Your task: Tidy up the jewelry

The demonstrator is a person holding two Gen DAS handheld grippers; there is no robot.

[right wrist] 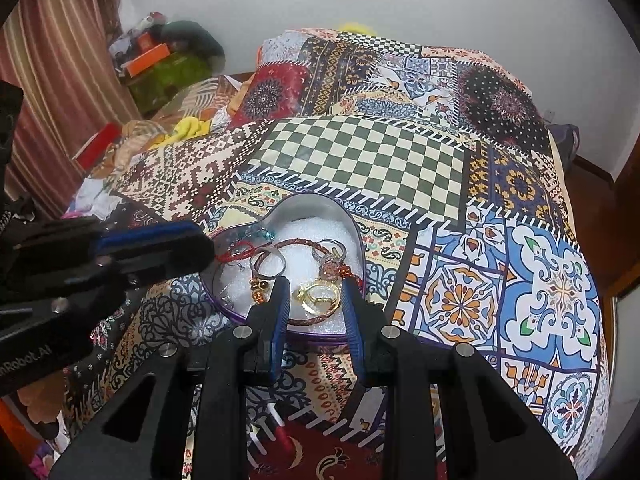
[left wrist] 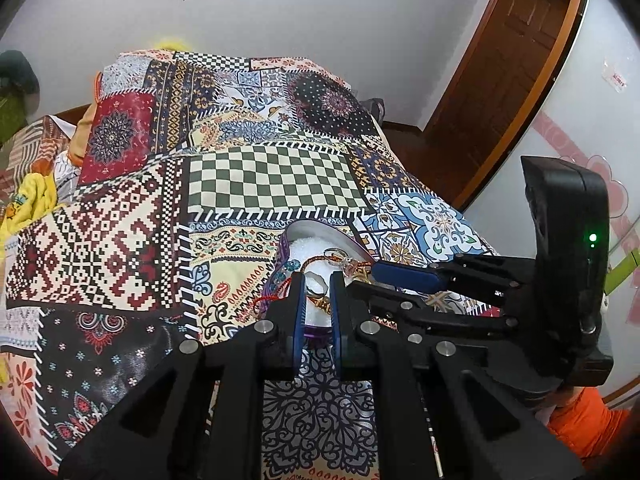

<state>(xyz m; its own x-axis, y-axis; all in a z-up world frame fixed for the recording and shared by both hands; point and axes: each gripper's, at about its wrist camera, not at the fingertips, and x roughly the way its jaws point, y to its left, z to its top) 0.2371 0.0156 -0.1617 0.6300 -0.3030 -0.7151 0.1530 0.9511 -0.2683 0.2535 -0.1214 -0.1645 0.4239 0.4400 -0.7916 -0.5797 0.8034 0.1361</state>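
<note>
A heart-shaped tin (right wrist: 316, 202) with white foam lies on the patchwork bedspread. It holds a silver ring (right wrist: 267, 265), a braided brown cord (right wrist: 298, 242), a red thread bracelet (right wrist: 236, 251) and a gold ring (right wrist: 318, 296). My right gripper (right wrist: 316, 286) reaches into the tin with its blue pads close against both sides of the gold ring. My left gripper (right wrist: 208, 250) comes in from the left over the tin's edge, shut, with nothing seen between its pads. In the left wrist view the tin (left wrist: 320, 227) sits just past my left gripper (left wrist: 317, 282), and the right gripper (left wrist: 362, 280) enters from the right.
The bedspread (right wrist: 360, 152) covers the whole bed, with pillows (right wrist: 276, 88) under it at the far end. Loose clothes (right wrist: 188, 126) and boxes (right wrist: 148, 56) lie far left by a striped curtain. A wooden door (left wrist: 516, 64) stands at the right. An orange sleeve (left wrist: 584, 420) shows bottom right.
</note>
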